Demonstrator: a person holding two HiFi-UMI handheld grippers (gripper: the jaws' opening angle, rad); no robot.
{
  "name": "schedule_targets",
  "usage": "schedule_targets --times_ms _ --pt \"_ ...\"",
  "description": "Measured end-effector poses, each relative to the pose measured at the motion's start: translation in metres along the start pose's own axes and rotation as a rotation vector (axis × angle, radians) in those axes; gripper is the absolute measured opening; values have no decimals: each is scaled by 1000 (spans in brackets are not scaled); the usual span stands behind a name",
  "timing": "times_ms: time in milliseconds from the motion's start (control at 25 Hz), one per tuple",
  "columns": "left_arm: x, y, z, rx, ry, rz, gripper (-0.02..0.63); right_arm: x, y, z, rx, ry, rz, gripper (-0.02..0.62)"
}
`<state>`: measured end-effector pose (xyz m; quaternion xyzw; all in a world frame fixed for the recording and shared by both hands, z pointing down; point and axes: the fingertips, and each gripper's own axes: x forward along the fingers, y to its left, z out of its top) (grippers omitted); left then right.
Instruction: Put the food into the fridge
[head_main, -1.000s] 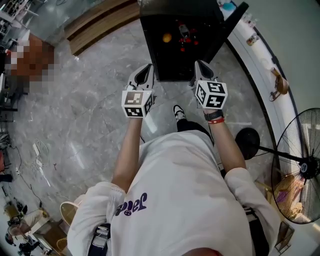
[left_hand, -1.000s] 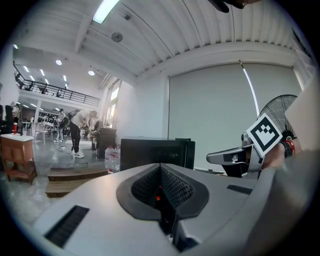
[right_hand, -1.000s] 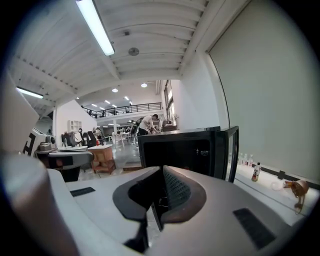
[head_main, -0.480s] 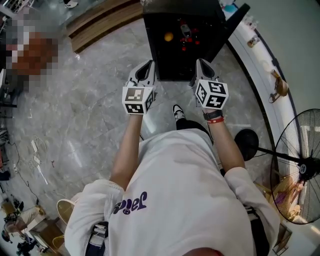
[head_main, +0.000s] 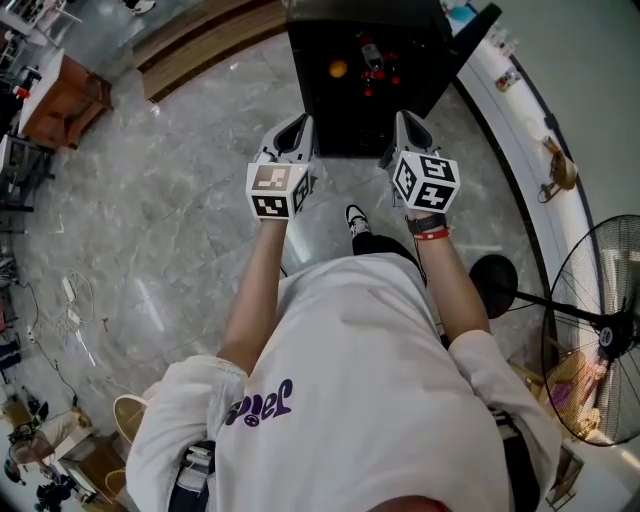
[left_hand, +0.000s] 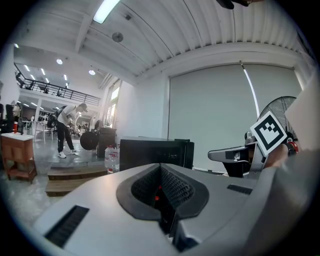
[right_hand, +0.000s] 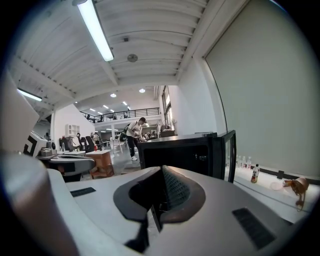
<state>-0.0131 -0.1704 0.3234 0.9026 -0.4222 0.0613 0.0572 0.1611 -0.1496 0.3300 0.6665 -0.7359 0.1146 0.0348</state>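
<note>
A black fridge (head_main: 330, 125) stands on the floor with its door (head_main: 462, 45) swung open to the right. Inside lie an orange fruit (head_main: 338, 69) and some red food items (head_main: 372, 62). My left gripper (head_main: 297, 128) hovers at the fridge's front left, jaws shut and empty. My right gripper (head_main: 408, 122) hovers at the front right, also shut with nothing in it. In the left gripper view the closed jaws (left_hand: 161, 167) point at the fridge (left_hand: 150, 150). The right gripper view shows its closed jaws (right_hand: 162, 170) before the fridge (right_hand: 180, 150) and its glass door (right_hand: 228, 155).
A standing fan (head_main: 600, 330) is at the right. A white ledge (head_main: 520, 110) with small bottles and a toy runs along the wall. A wooden step (head_main: 200, 45) lies at the back left. Water bottles (left_hand: 112, 157) stand beside the fridge. A person (right_hand: 134, 132) is bent over far off.
Both grippers hold almost the same place in front of the fridge, still shut. Only the head view has shifted slightly.
</note>
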Motion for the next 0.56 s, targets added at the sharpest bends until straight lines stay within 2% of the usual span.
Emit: schedule_targets --times_ms 240,360,560 --pt "7 4 -1 -11 -12 -10 18 3 -5 0 -20 -6 -14 12" --pt "14 5 -5 -53 -28 -39 18 5 -12 -7 -19 15 -24 12" --pt "35 15 -30 -96 35 -73 18 22 -30 -24 -39 79 -35 12"
